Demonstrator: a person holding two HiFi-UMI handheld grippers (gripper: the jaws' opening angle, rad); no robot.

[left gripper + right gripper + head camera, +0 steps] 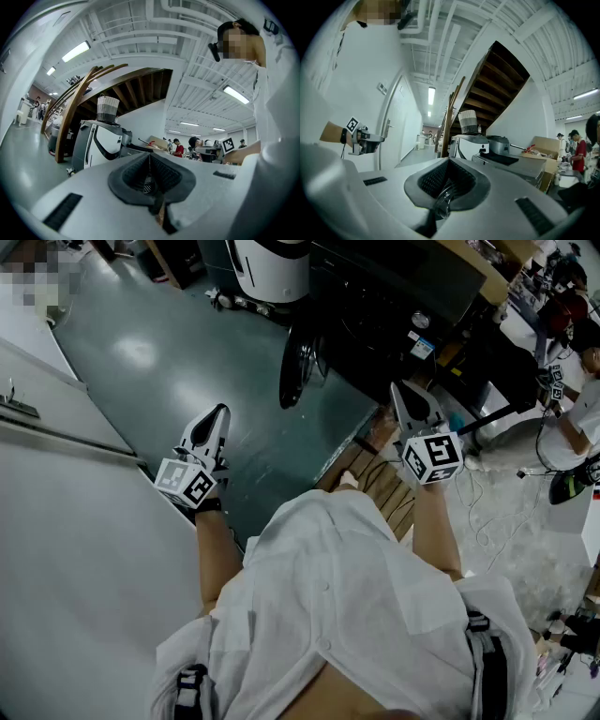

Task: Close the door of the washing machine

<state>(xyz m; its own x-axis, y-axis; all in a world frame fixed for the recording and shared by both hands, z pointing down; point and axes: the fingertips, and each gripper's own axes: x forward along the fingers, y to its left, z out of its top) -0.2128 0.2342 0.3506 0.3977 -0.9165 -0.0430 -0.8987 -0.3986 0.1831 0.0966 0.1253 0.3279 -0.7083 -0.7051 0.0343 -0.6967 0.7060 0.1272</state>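
In the head view a dark washing machine (403, 296) stands at the top. Its round dark door (297, 367) hangs swung open, edge-on, out over the grey floor. My left gripper (220, 412) is held level to the left of the door and short of it, jaws together with nothing between them. My right gripper (399, 390) hovers to the right of the door, near the machine's front, its jaws also meeting at a point. Neither touches the door. The left gripper view shows the closed left gripper (150, 160); the right gripper view shows the closed right gripper (447, 164).
A white wall with a door handle (19, 407) runs along the left. A wooden pallet (380, 479) lies under my feet, with cables (487, 502) on the floor to its right. A white and black unit (272, 263) stands beyond the door. Another person (586, 399) works at far right.
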